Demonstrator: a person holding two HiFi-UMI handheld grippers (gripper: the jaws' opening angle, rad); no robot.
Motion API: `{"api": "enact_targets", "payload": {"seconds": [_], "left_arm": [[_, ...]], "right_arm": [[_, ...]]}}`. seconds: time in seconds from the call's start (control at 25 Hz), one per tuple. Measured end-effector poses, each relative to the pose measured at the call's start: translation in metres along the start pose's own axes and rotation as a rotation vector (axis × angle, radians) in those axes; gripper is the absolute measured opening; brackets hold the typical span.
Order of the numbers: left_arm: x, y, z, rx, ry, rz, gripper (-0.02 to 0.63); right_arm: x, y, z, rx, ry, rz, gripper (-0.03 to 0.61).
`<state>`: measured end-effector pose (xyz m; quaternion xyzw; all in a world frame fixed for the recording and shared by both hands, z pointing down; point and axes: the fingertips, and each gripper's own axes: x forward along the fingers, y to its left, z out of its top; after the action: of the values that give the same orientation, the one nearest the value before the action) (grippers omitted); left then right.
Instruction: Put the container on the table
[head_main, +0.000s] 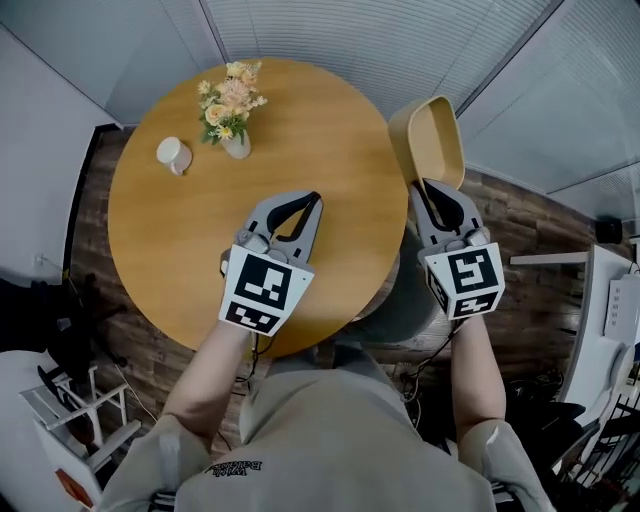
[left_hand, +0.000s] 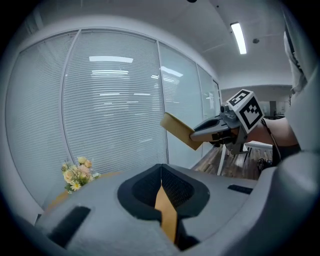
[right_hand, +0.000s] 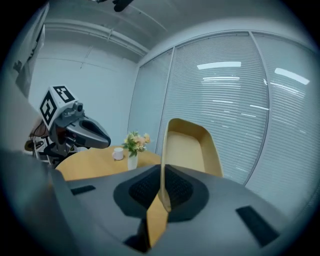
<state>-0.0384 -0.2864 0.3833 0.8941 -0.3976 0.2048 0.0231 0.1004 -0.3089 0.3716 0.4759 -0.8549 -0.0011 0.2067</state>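
A tan, deep oval container (head_main: 432, 140) hangs tilted on its side in the air just off the right edge of the round wooden table (head_main: 180, 250). My right gripper (head_main: 423, 186) is shut on its near rim. In the right gripper view the container (right_hand: 190, 150) stands upright on edge in front of the jaws, its hollow facing the camera. My left gripper (head_main: 314, 198) hovers over the middle of the table, shut, with nothing held. The left gripper view shows the container (left_hand: 177, 131) and the right gripper (left_hand: 197, 135) off to the right.
A vase of flowers (head_main: 230, 112) and a small white cup (head_main: 173, 155) stand at the table's far left. Glass walls with blinds ring the far side. A white shelf (head_main: 605, 300) is at the right, a rack (head_main: 75, 410) at the lower left.
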Motion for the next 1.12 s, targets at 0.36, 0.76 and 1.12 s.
{"api": "enact_targets", "payload": {"seconds": [0.36, 0.76, 1.12], "left_arm": [[0.054, 0.011, -0.052, -0.041, 0.112, -0.048, 0.021], [0.101, 0.011, -0.11, -0.09, 0.218, -0.096, 0.021], [0.135, 0.015, -0.168, -0.117, 0.3, -0.114, 0.021]], "right_arm": [[0.067, -0.016, -0.048, 0.077, 0.093, 0.056, 0.037], [0.135, -0.025, -0.125, 0.101, 0.215, 0.039, 0.037], [0.178, -0.02, -0.202, 0.095, 0.345, 0.055, 0.037]]}}
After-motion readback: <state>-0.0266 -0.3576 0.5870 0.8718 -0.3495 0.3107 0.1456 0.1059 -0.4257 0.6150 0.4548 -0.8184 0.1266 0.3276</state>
